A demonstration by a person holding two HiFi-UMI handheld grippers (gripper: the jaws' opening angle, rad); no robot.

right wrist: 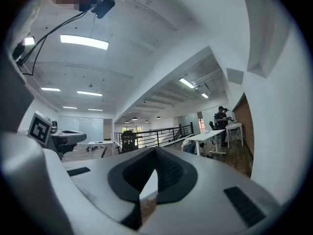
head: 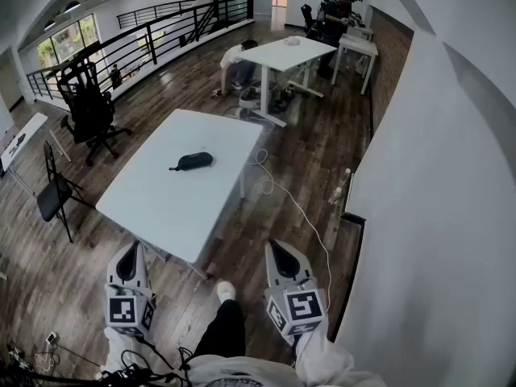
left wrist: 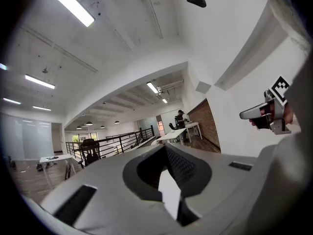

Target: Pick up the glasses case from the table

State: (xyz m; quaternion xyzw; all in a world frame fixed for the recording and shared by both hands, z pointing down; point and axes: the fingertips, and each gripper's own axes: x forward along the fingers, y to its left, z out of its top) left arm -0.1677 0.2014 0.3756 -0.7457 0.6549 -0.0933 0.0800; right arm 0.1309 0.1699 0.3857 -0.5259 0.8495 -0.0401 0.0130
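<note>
The black glasses case (head: 192, 161) lies near the middle of a white table (head: 161, 204) in the head view. Both grippers hang close to the person's body, short of the table's near edge and well apart from the case. My left gripper (head: 127, 255) is shut with nothing in it, and my right gripper (head: 280, 253) looks shut and empty too. Each gripper view looks level across the room over its own closed jaws, the left gripper (left wrist: 165, 151) and the right gripper (right wrist: 155, 153); the case is not visible in either.
A black office chair (head: 89, 107) and a folding chair (head: 55, 193) stand left of the table. A white cable (head: 297, 208) runs over the wooden floor to the right. A white wall (head: 451, 184) is close on the right. Behind stands a second table (head: 286, 52) with people near it.
</note>
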